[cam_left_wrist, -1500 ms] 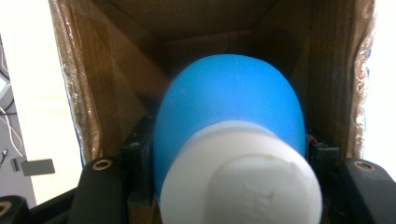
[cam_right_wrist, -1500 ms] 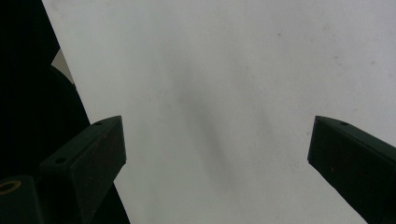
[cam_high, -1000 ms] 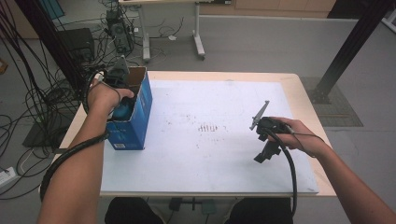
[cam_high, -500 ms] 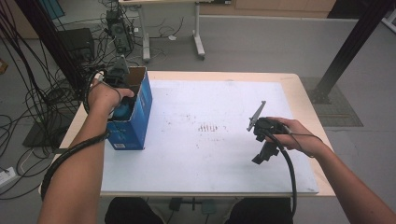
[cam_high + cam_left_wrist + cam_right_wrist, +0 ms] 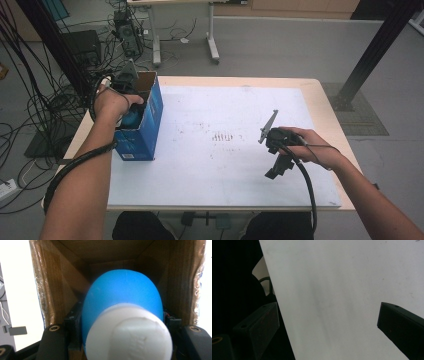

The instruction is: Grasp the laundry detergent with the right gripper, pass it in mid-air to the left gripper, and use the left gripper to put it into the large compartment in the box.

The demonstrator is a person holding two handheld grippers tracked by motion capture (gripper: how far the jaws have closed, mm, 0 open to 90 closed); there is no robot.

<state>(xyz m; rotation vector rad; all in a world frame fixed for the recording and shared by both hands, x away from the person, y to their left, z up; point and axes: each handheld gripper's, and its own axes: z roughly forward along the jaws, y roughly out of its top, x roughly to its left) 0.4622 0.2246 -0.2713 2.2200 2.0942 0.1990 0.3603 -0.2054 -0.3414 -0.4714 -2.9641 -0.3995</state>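
A rounded blue plastic bottle with a white ribbed cap (image 5: 125, 315) is pinched between the jaws of the left gripper (image 5: 122, 327), one black jaw pressed against each flank of the blue body. The bottle is seen end-on in the left gripper view, its cap nearest the camera and its body pointing away into an open-topped blue cardboard box with a brown inner lining (image 5: 147, 117). The brown walls are seen close on both sides of the jaws, and the box's closed end lies straight ahead beyond the bottle, so little free room is left around the grip. In the high view the left gripper (image 5: 131, 112) is held down in the box's open top, with the hand over it and the black cable trailing back along the forearm.

The right gripper (image 5: 277, 167) is held well apart from the box, low over the white table surface (image 5: 210, 170), with its jaws spread wide and nothing between them. In the right gripper view the white surface is seen ahead of the jaws, and its edge runs beside one jaw with dark floor beyond. A patch of small dark marks (image 5: 222, 136) lies on the surface between the two grippers.
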